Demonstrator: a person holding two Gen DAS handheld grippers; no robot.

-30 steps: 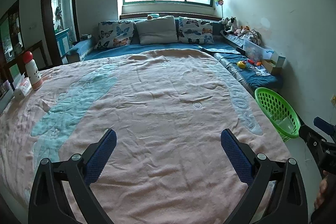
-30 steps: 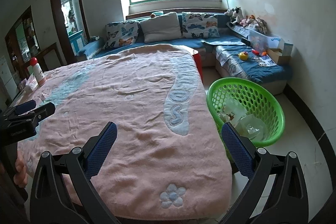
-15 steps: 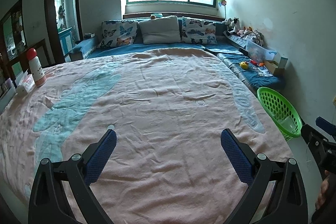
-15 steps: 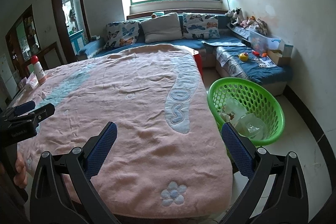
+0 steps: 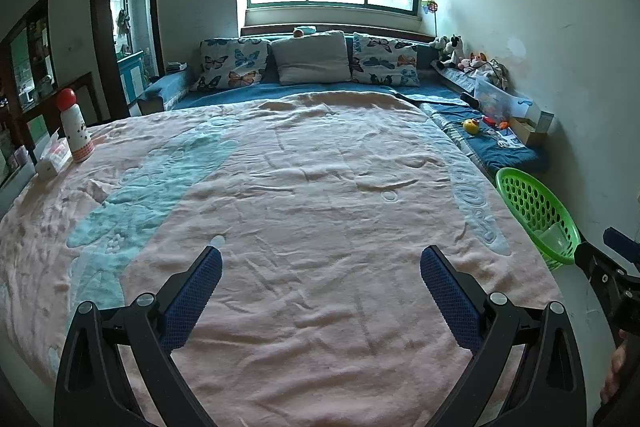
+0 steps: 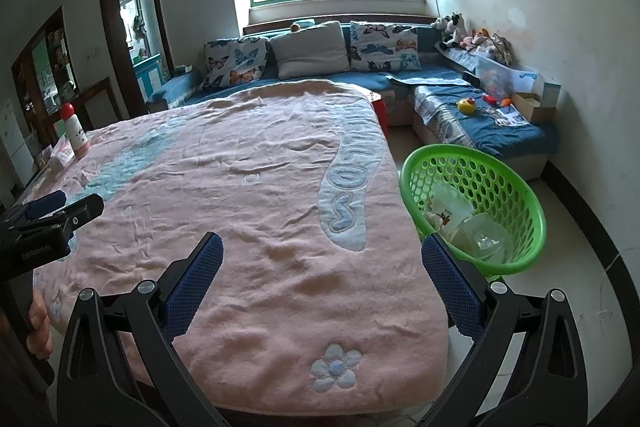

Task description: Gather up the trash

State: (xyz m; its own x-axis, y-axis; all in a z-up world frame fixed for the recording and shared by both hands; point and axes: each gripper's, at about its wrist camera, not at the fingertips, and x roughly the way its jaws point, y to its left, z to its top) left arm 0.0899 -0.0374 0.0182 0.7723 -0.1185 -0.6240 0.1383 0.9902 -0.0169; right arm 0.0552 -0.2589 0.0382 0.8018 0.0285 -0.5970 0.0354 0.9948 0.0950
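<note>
Start at the far left edge of the table, under its pink blanket: a bottle with a red cap stands upright there, with what looks like a tissue pack just beside it. Neither reads as trash, so leave them unless you see otherwise.

A small pale scrap lies on the blanket near that corner; whether it is litter or a fold in the cloth is hard to tell, so check it first.

Your left tongs hover over the near middle of the blanket, spread wide and holding nothing. If the scrap is real, come down on it flat and pinch only the scrap, not the pile of the blanket.

Your right tongs are likewise spread and empty, near the table's right edge.

The collected trash sits in the green basket on the floor just beside that edge. Carry any find across low and release well inside the rim.
</note>
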